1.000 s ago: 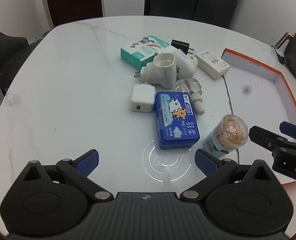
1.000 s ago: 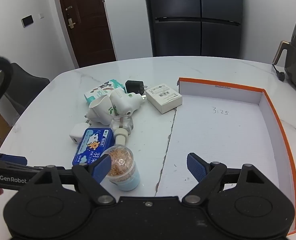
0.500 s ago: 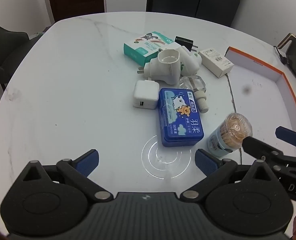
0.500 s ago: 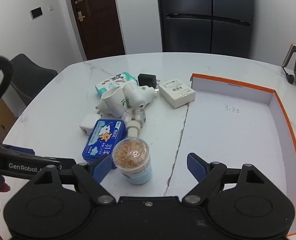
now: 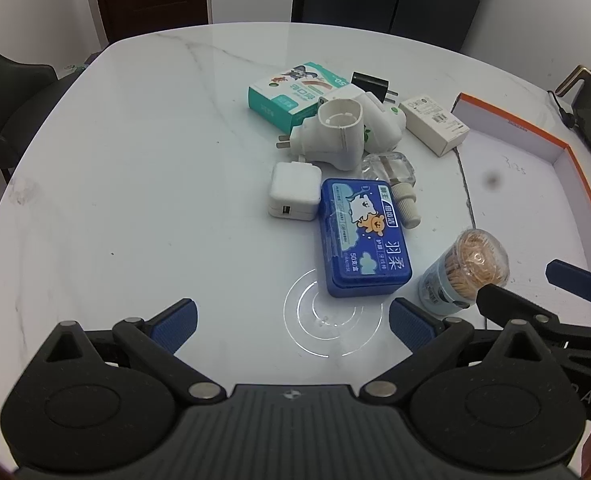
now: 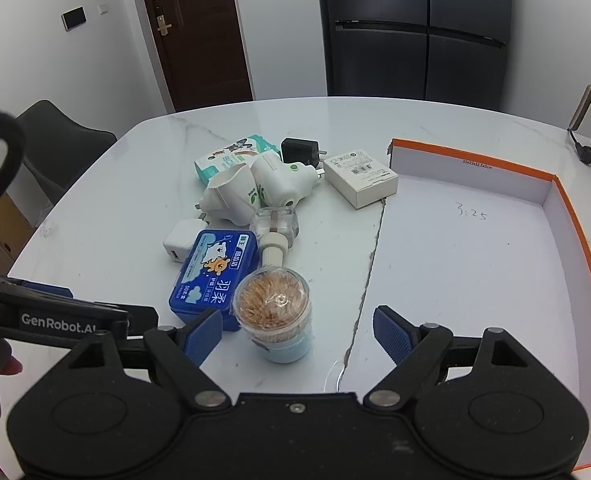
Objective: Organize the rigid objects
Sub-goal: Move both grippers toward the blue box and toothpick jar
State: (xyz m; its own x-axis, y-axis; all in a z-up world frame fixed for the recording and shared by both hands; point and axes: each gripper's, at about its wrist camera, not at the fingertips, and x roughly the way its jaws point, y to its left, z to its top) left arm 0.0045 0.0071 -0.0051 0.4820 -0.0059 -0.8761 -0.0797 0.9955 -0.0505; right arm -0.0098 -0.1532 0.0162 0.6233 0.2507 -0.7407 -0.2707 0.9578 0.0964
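A clear toothpick jar (image 6: 273, 312) with a pale blue base stands upright between the open fingers of my right gripper (image 6: 297, 330), closer to its left pad. In the left wrist view the same jar (image 5: 461, 272) stands right of a blue floss-pick box (image 5: 361, 236), and the right gripper (image 5: 535, 292) reaches around it from the right. My left gripper (image 5: 291, 322) hovers open over bare table in front of the blue box. Behind lie a white USB charger (image 5: 293, 190), white plug-in devices (image 5: 335, 132), a clear bottle (image 5: 393, 172), a teal box (image 5: 291, 96) and a white box (image 5: 433, 124).
A shallow white tray with an orange rim (image 6: 567, 224) lies on the right half of the marble table (image 5: 135, 184). A black plug adapter (image 6: 299, 150) sits at the back of the pile. Dark chairs stand left of the table, with a dark cabinet and a door behind.
My right gripper has slid left and forward so the toothpick jar now stands between its fingers. The left view has shifted slightly; the objects lie where they were.
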